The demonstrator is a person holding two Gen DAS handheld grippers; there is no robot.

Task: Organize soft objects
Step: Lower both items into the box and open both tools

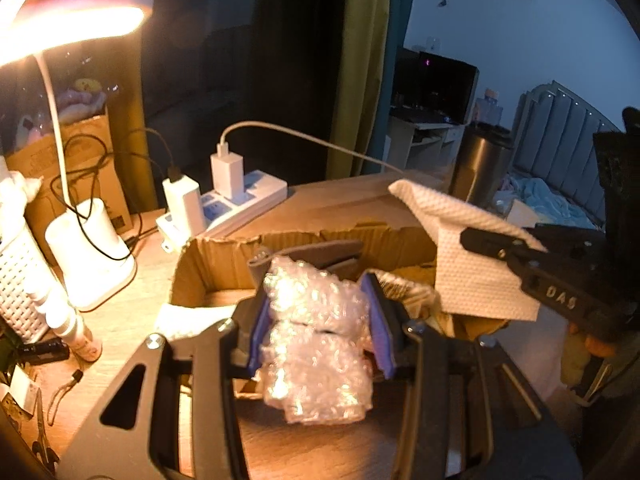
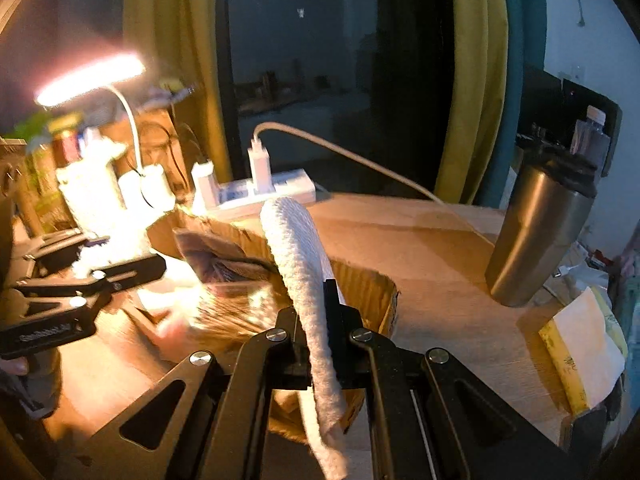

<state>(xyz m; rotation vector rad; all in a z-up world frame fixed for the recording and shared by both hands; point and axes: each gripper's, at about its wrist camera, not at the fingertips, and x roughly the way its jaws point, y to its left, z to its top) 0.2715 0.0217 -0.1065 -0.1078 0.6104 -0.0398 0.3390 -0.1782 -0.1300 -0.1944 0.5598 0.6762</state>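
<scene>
Right, my left gripper (image 1: 316, 320) is clamped on a wad of bubble wrap (image 1: 316, 340), its blue pads (image 1: 258, 324) pressing in from both sides. In the left wrist view the wad sits at the centre, over the near edge of the open cardboard box (image 1: 224, 256), which spreads from ten to two o'clock beyond it. My right gripper (image 2: 318, 320) is pinched tight on a white textured cloth (image 2: 300, 264); one end of the cloth stands up toward twelve o'clock, the other droops past the jaws toward six. From the left wrist the same cloth shows at two o'clock, hanging over the box's right side. The box holds some dark and pale items I cannot make out. On the wooden table (image 2: 420, 248), a lit desk lamp (image 1: 80, 16) glares at ten o'clock, a white power strip (image 1: 240, 204) with chargers lies at eleven, and a steel tumbler (image 2: 540, 232) stands at two o'clock in the right wrist view.
</scene>
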